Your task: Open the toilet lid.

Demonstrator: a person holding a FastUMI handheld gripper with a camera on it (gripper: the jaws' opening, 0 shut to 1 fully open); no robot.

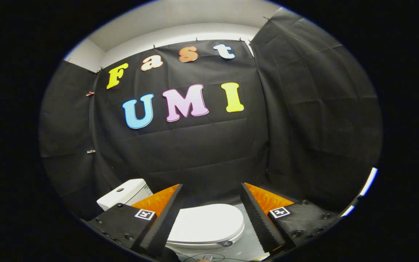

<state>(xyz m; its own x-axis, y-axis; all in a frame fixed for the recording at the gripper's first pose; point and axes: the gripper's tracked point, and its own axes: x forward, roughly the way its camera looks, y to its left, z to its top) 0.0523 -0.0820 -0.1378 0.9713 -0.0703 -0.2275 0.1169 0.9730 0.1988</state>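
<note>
A white toilet sits low ahead, its lid point(207, 222) lying flat and closed over the bowl. The white cistern point(125, 193) rises behind the left finger. My gripper point(211, 213) hovers above and in front of the toilet, open wide, with nothing between its fingers. The lid shows in the gap between the two fingers, below them and apart from both. The left finger point(166, 218) hides the lid's left edge.
Black cloth walls close in behind and on both sides of the toilet. A thin dark cable point(209, 257) lies on the pale floor point(244, 247) in front of the bowl. A bright strip point(367, 185) shows past the right wall.
</note>
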